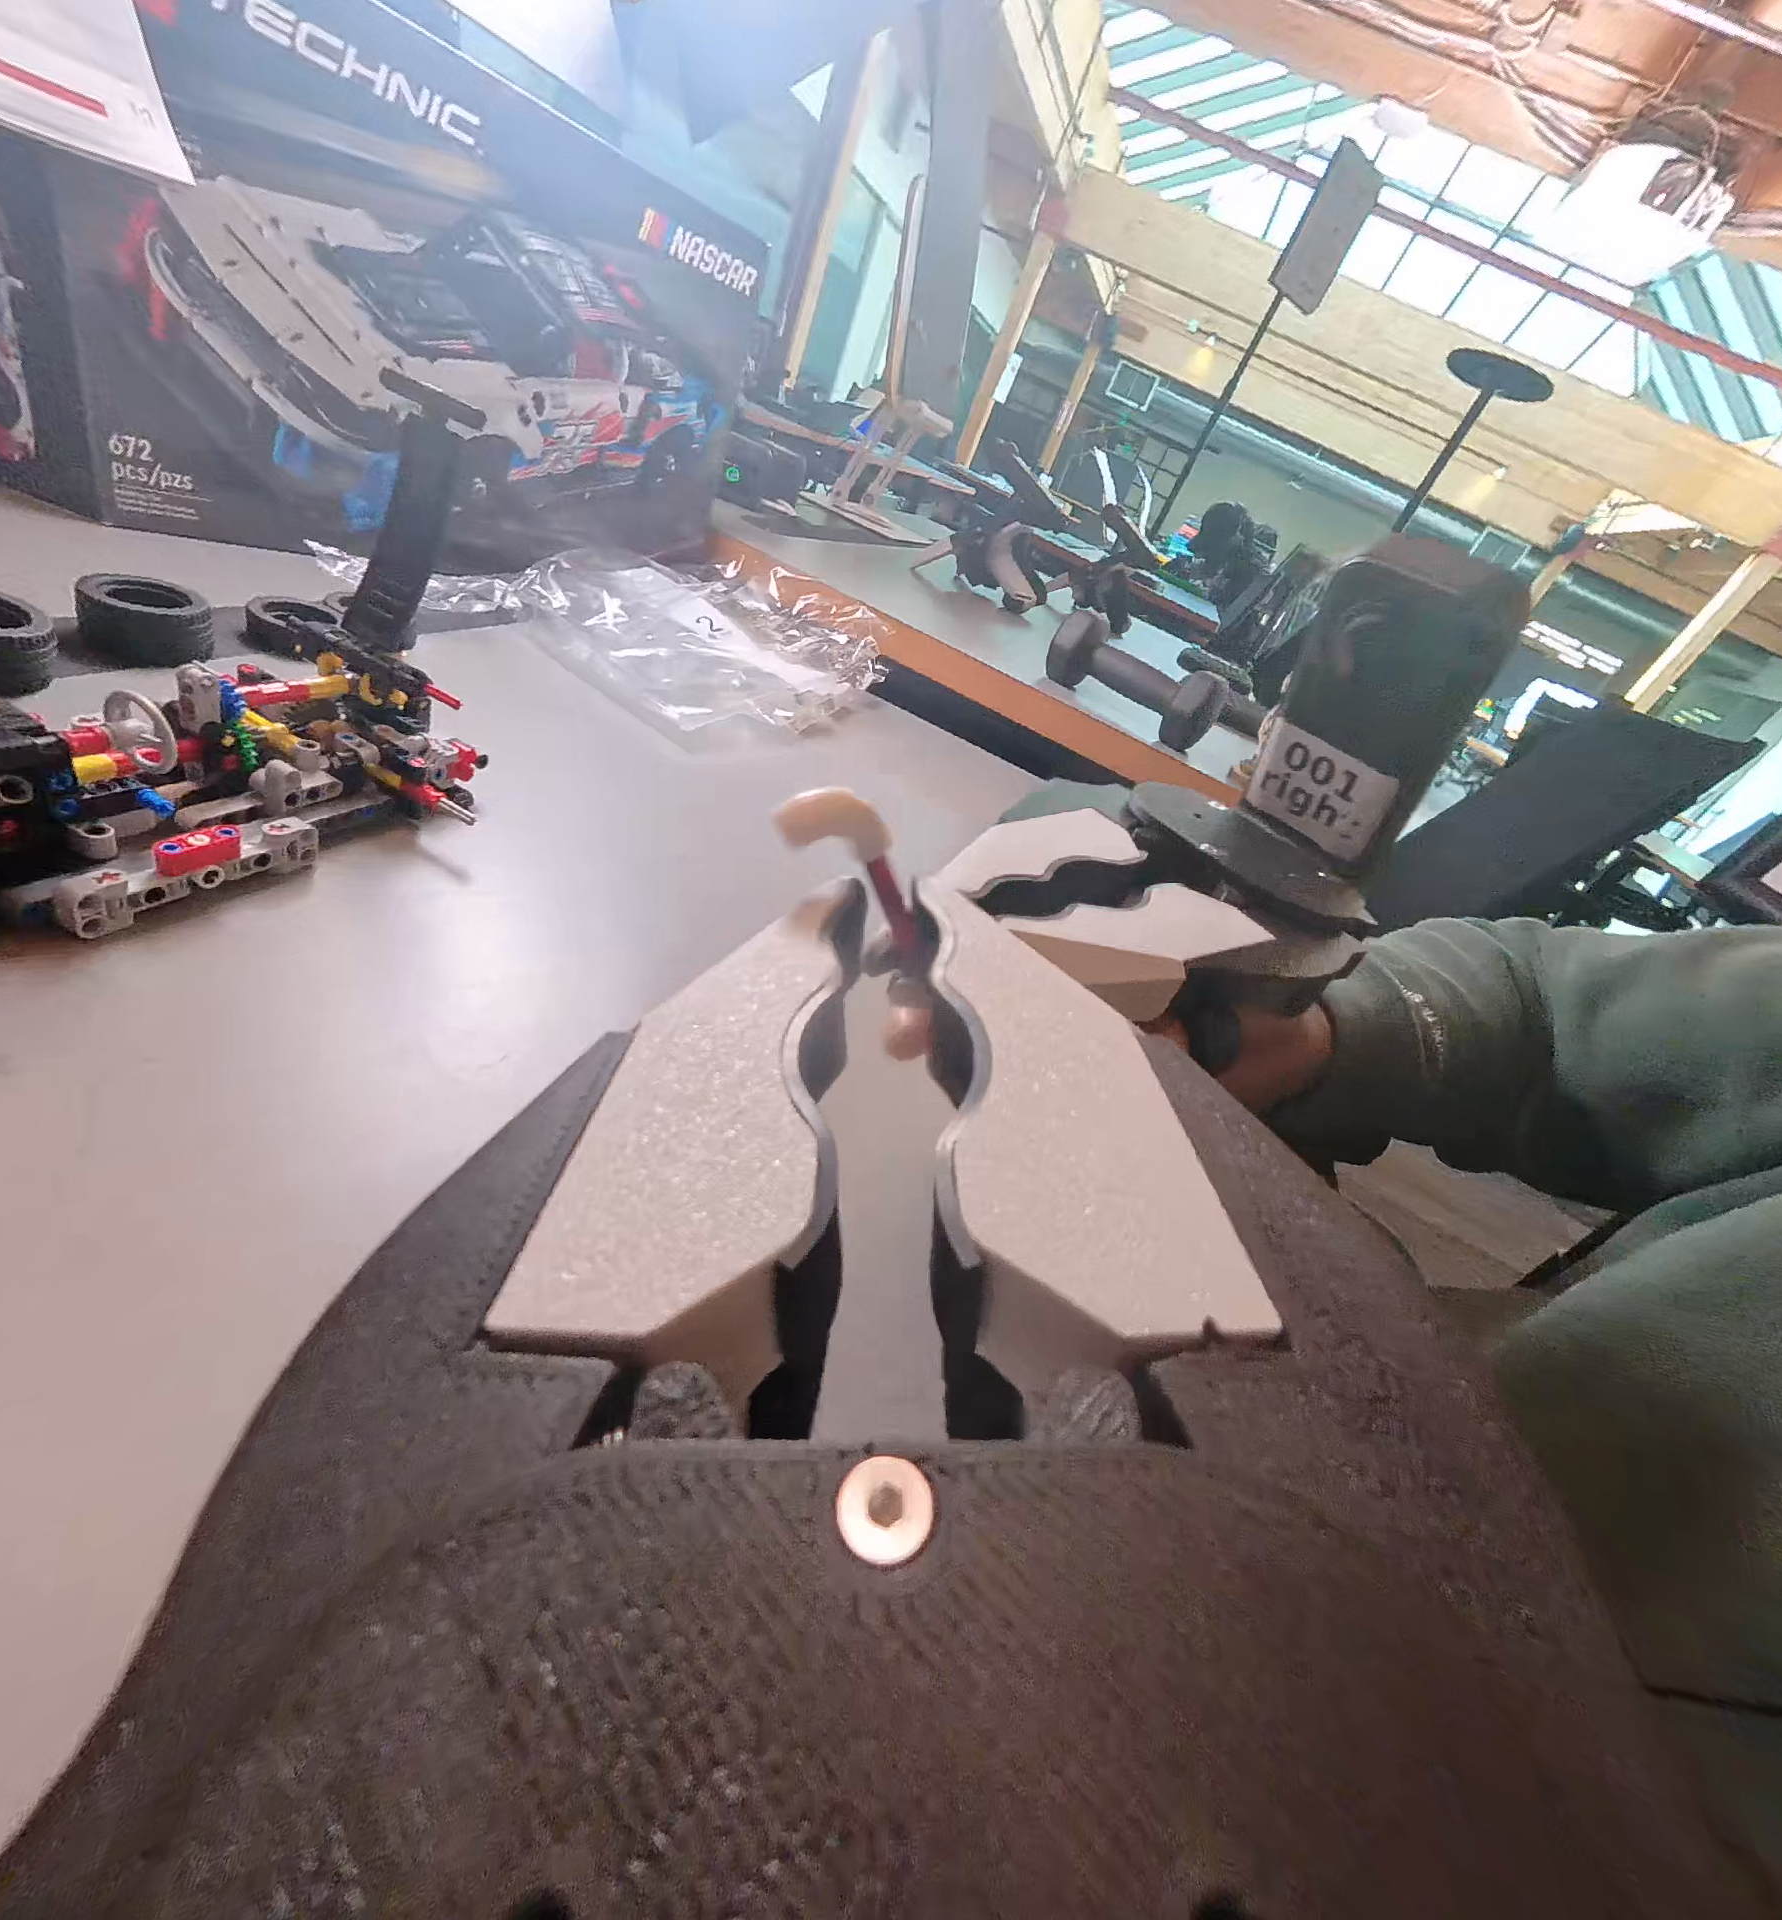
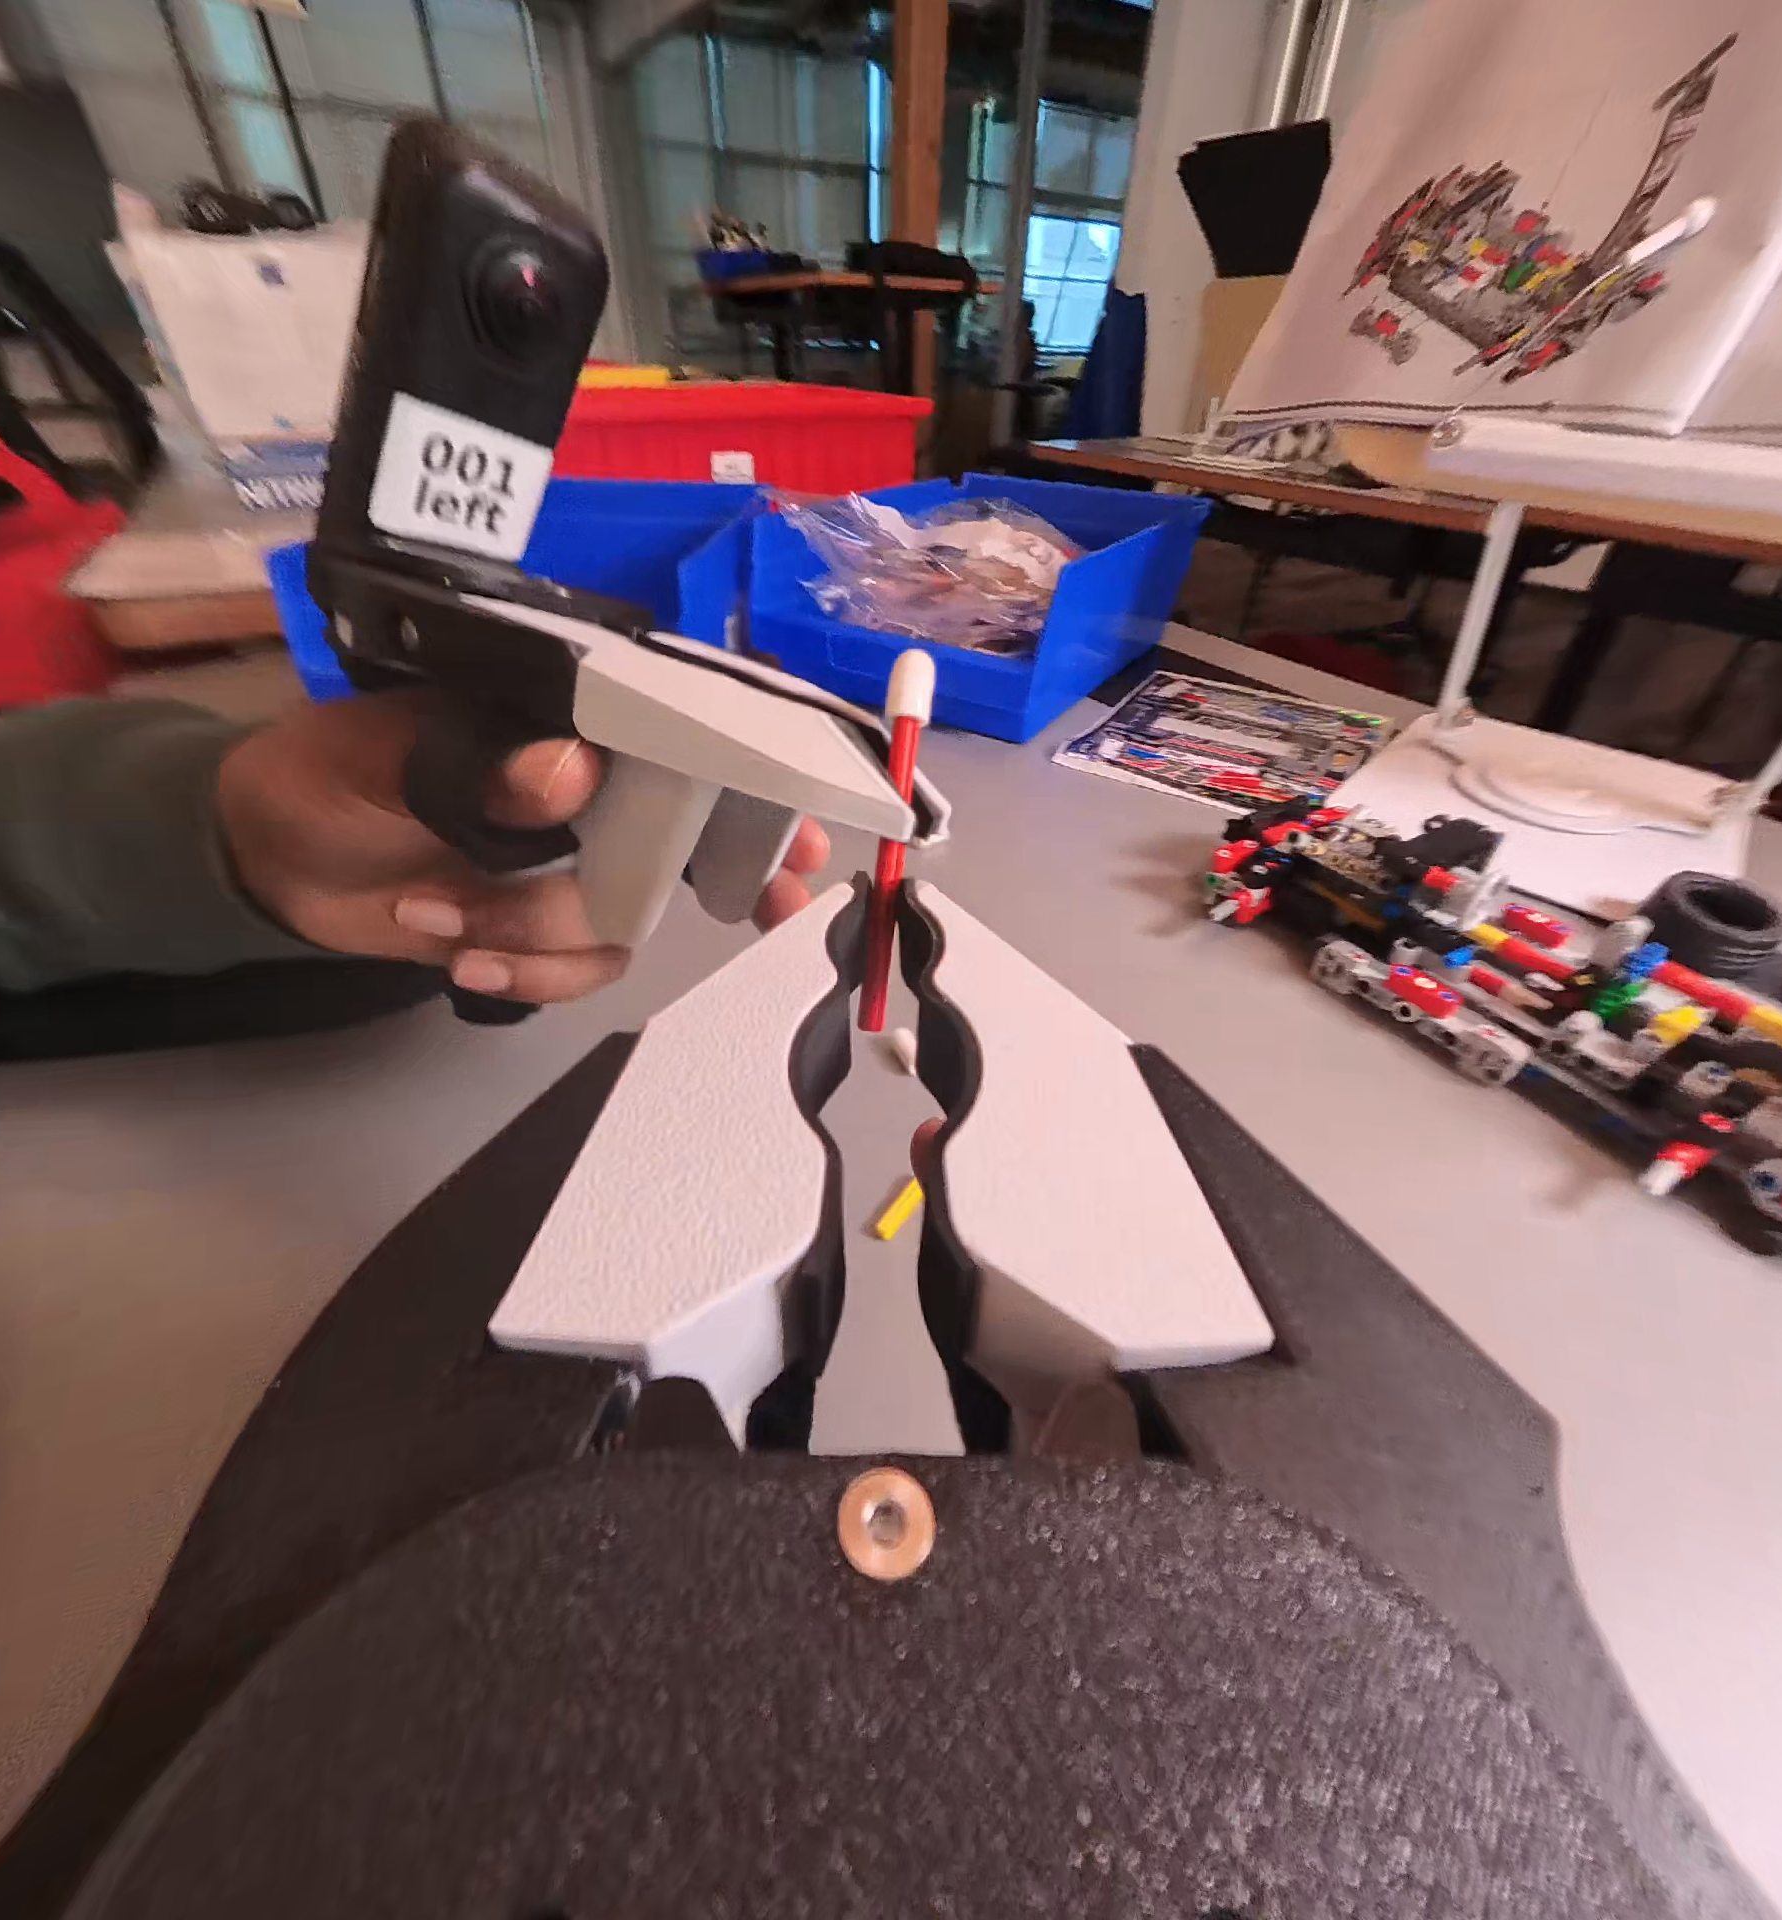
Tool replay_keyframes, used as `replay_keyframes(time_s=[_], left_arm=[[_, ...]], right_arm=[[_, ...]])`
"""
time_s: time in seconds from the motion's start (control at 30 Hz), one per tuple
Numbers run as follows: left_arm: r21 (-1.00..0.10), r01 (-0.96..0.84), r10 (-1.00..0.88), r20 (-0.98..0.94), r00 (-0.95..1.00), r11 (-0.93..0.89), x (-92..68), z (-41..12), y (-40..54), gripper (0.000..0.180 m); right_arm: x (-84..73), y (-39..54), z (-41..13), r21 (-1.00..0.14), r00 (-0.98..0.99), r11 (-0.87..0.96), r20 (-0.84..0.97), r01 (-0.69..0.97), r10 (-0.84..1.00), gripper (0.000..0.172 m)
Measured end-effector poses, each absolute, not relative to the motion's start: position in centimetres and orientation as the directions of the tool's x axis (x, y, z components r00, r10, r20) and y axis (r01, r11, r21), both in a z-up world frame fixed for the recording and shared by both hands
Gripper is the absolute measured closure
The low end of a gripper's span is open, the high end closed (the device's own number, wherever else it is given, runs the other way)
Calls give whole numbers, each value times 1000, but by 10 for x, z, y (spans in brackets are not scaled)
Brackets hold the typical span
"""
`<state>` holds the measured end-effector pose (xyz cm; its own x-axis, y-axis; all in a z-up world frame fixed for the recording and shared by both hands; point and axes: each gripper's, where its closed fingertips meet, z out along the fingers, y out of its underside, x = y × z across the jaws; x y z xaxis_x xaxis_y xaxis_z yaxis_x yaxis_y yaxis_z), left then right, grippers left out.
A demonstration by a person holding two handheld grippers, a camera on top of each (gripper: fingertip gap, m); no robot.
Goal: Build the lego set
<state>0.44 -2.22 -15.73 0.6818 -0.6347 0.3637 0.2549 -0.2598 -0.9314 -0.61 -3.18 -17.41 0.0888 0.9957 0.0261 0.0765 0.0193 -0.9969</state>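
I have both handheld grippers meeting over the grey tabletop (image 2: pixel 1230 1195), each closed on the same thin red plastic axle (image 2: pixel 885 935). My right gripper (image 2: pixel 882 899) has its jaws narrowed to a slit, and the black wavy pads (image 2: pixel 840 940) press the lower part of the axle from either side; the axle stands nearly upright above the table. My left gripper (image 2: pixel 918 821) comes in from the left, held in a hand (image 2: pixel 399 862) with a green sleeve, and its tips pinch the axle higher up, just below the small white cap (image 2: pixel 913 681) fitted on its top end.

From the left wrist view the red axle (image 1: pixel 892 899) sits between that gripper's closed tips (image 1: pixel 882 914), with a blurred cream curved piece (image 1: pixel 830 816) at its far end and the right gripper (image 1: pixel 1074 883) touching in from the right.

On the table just beyond my right jaws lie a small white peg (image 2: pixel 902 1044) and a short yellow stick (image 2: pixel 897 1210). The multicoloured brick-built car chassis (image 2: pixel 1521 966) lies well apart to the right, with a black rubber tyre (image 2: pixel 1713 920) beside it. A blue plastic bin (image 2: pixel 970 613) holding clear bags stands behind, and an open instruction booklet (image 2: pixel 1541 239) is propped on a white stand.
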Motion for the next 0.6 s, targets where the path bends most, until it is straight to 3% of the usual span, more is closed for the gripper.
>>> replay_keyframes(time_s=[0.13,0.27,0.37,0.6], left_arm=[[-941,204,-699,338,630,-272,9,-154,-31,180],[-939,79,-812,330,482,-334,14,-158,-57,180],[-902,-14,-848,400,348,-432,20,-173,-80,179],[-760,-206,-784,615,80,-617,48,-210,-123,179]], right_arm=[[-7,-46,-173,-981,42,173,177,87,983,165],[9,-80,-173,-964,-312,255,220,72,924,150],[26,-76,-166,-923,-374,384,348,22,860,141],[29,-107,-202,-559,-428,829,747,8,508,133]])
